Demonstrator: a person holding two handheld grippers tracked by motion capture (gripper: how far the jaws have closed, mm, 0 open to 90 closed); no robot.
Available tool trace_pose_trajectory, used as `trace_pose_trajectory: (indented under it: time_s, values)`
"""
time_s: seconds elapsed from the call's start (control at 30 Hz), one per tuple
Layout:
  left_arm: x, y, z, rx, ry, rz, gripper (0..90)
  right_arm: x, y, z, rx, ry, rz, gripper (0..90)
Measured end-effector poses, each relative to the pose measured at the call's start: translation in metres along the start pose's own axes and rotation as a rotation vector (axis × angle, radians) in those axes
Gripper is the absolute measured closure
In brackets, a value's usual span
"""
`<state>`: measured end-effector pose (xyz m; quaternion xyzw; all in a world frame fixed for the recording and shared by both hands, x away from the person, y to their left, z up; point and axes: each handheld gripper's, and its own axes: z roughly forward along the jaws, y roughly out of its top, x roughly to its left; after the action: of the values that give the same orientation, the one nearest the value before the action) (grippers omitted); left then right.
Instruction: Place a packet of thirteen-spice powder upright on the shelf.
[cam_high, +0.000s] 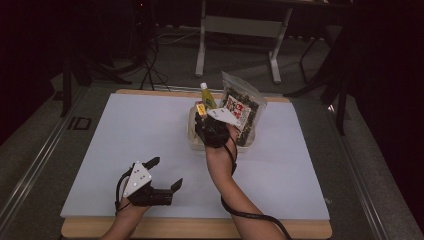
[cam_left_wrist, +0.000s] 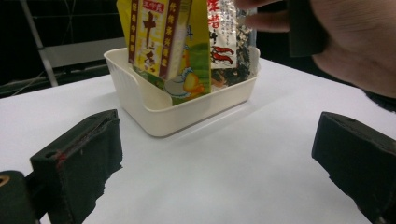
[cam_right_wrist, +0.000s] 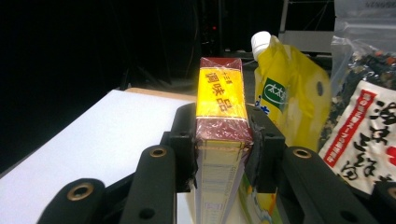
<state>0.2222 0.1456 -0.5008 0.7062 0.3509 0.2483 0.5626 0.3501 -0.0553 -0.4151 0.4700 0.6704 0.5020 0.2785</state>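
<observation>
A cream plastic tub (cam_left_wrist: 154, 112) sits on the white table (cam_high: 150, 135), toward its far edge. In the tub stand a yellow pouch (cam_right_wrist: 289, 93) with a white cap and a clear bag of dark dried food (cam_high: 245, 107) with a red label. The right gripper (cam_right_wrist: 222, 140) hangs over the tub, its jaws pinching a yellow and maroon box (cam_right_wrist: 219, 100) that stands upright at the tub's left side, just beside the pouch. The left gripper (cam_high: 162, 172) rests well apart from the tub, near the table's near edge, its jaws spread with nothing between them.
</observation>
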Motion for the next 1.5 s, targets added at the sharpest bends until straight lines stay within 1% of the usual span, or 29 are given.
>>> trace_pose_trajectory:
  time_s: [0.07,0.13,0.17,0.23,0.33,0.5,0.6,0.67,0.7,0.97,1.03,1.13,1.2,1.27,1.3,1.33,1.47,1.5]
  values:
    - [0.000,0.000,0.000,0.002,0.001,0.006,1.9,0.001,-0.001,0.005,-0.001,-0.009,0.004,67.7]
    - [0.000,-0.001,0.000,0.001,-0.004,0.000,1.9,0.002,-0.001,0.011,0.001,-0.029,0.000,67.7]
    - [0.000,-0.001,0.000,0.002,-0.003,0.002,1.9,0.002,-0.001,0.013,0.005,-0.036,0.005,67.7]
    - [0.000,-0.001,0.000,0.004,-0.007,0.000,1.9,0.003,-0.002,0.018,0.011,-0.035,0.022,67.7]
    - [0.000,-0.001,0.000,0.002,-0.007,0.005,1.9,0.005,-0.004,0.026,0.021,-0.060,0.021,67.7]
    - [-0.001,-0.002,0.001,0.004,-0.011,0.007,2.0,0.006,-0.009,0.036,0.035,-0.087,0.029,67.7]
    - [-0.001,-0.002,0.001,0.013,-0.005,0.013,2.0,0.008,-0.008,0.039,0.030,-0.097,0.043,67.6]
    - [-0.001,-0.003,0.001,0.014,-0.009,0.005,2.0,0.011,-0.008,0.041,0.029,-0.106,0.029,67.6]
    - [-0.001,-0.003,0.001,0.017,-0.010,0.008,2.0,0.012,-0.008,0.042,0.026,-0.111,0.023,67.5]
    - [0.001,-0.003,0.001,0.016,-0.011,0.005,2.0,0.014,-0.006,0.047,0.032,-0.110,0.047,66.7]
    - [0.000,-0.003,0.001,0.016,-0.015,0.006,2.0,0.017,-0.004,0.047,0.036,-0.112,0.042,66.6]
    - [0.000,-0.004,0.002,0.018,-0.020,0.003,2.0,0.018,-0.004,0.048,0.039,-0.113,0.056,65.9]
    - [0.000,-0.004,0.002,0.022,-0.020,0.003,2.1,0.018,-0.004,0.048,0.042,-0.103,0.077,65.3]
    - [-0.001,-0.004,0.002,0.020,-0.023,0.001,2.1,0.017,-0.005,0.049,0.044,-0.095,0.077,64.5]
    - [-0.001,-0.004,0.002,0.020,-0.021,0.008,2.1,0.016,-0.005,0.050,0.042,-0.086,0.085,64.1]
    - [0.000,-0.004,0.002,0.020,-0.023,0.005,2.1,0.015,-0.005,0.049,0.044,-0.078,0.100,63.6]
    - [0.000,-0.005,0.002,0.019,-0.023,-0.004,2.1,0.015,-0.005,0.050,0.060,-0.055,0.119,61.0]
    - [0.000,-0.005,0.002,0.019,-0.023,-0.003,2.1,0.014,-0.005,0.051,0.066,-0.042,0.125,60.0]
